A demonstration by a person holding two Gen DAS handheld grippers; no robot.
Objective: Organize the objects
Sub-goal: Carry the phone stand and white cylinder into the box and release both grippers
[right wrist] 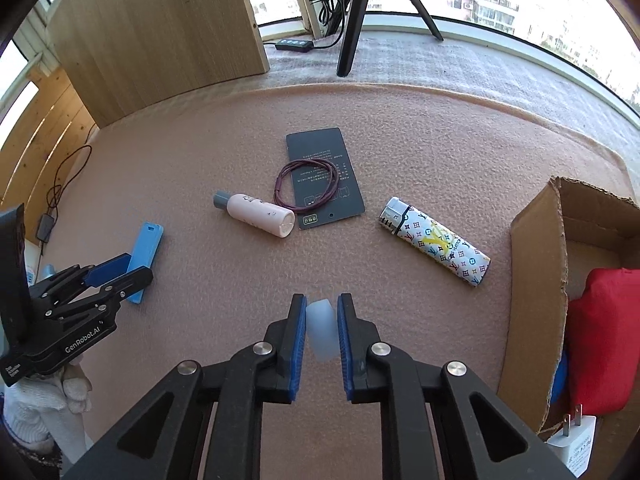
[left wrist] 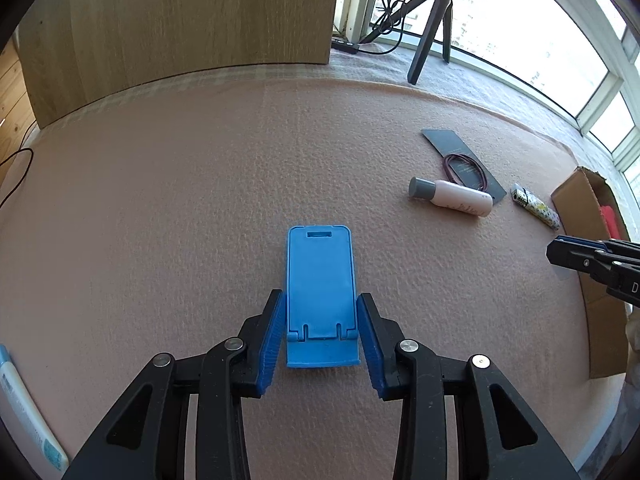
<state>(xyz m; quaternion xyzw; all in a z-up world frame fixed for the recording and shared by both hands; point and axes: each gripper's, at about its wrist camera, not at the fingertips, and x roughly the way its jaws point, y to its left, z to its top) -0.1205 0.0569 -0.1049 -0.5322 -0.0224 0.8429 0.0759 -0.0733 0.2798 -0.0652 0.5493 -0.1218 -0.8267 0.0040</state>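
A blue folding phone stand point(left wrist: 320, 272) lies flat on the pink felt mat point(left wrist: 160, 220). My left gripper point(left wrist: 321, 295) is open, its blue pads flanking the stand's near end with a thin gap on each side. The right wrist view shows the same stand point(right wrist: 146, 248) at the left, under the left gripper point(right wrist: 120, 268). My right gripper point(right wrist: 321, 299) is shut on a small translucent white piece point(right wrist: 322, 332), held above the mat. In the left wrist view the right gripper point(left wrist: 554, 250) shows at the right edge.
On the mat lie a pink bottle point(right wrist: 256, 216) with a grey cap, a dark card point(right wrist: 324, 176) with a purple cord loop point(right wrist: 308, 180), and a patterned lighter point(right wrist: 436, 240). A cardboard box point(right wrist: 536, 248) at right holds a red item point(right wrist: 604, 332) and a white charger point(right wrist: 572, 440). A tripod point(right wrist: 352, 20) and wooden panel point(right wrist: 160, 32) stand behind.
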